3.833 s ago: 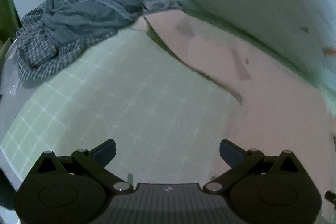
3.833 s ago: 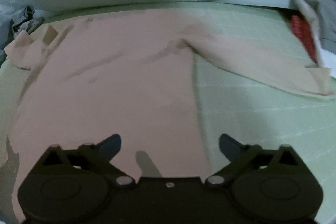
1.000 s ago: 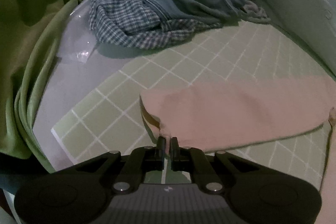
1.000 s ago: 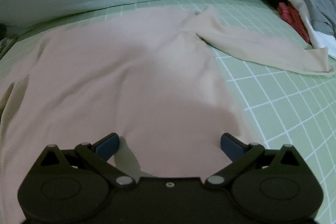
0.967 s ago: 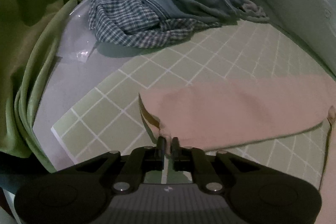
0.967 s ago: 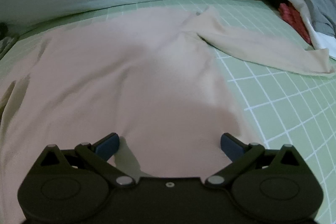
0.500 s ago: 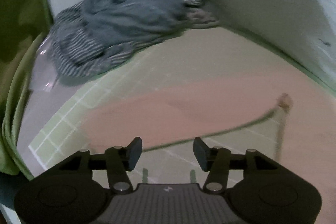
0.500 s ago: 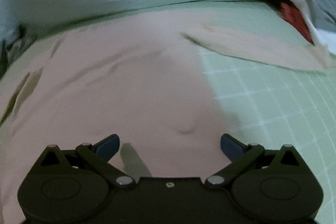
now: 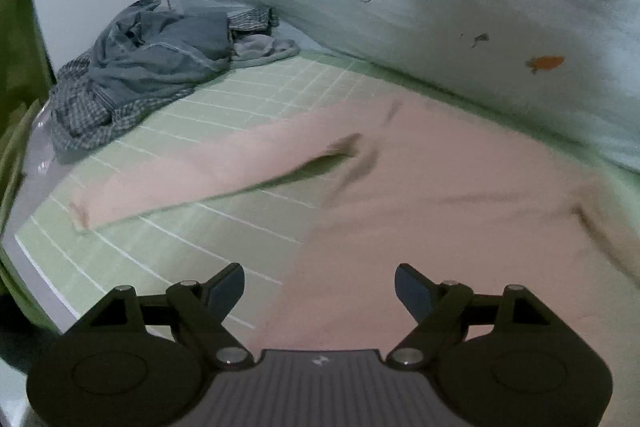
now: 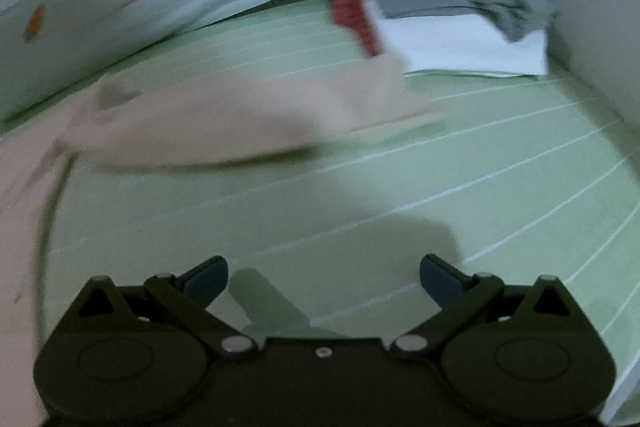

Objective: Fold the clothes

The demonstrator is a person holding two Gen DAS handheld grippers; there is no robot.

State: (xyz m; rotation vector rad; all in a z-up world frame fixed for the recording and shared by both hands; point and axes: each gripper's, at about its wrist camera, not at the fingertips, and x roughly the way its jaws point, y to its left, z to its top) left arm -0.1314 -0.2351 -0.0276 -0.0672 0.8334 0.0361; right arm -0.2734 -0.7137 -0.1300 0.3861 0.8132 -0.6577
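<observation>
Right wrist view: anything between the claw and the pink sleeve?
No. Only bare green checked sheet lies between the open right claw and the sleeve; the right wrist view shows it.

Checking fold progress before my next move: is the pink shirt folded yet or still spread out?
Spread. The pink shirt lies flat on the green grid mat, its sleeve stretched outward, nothing doubled over.

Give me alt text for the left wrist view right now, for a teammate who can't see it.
The left gripper, open and empty, hovers over a pink shirt lying flat on a green checked sheet, one sleeve stretched left. A clothes pile sits far left.
</observation>
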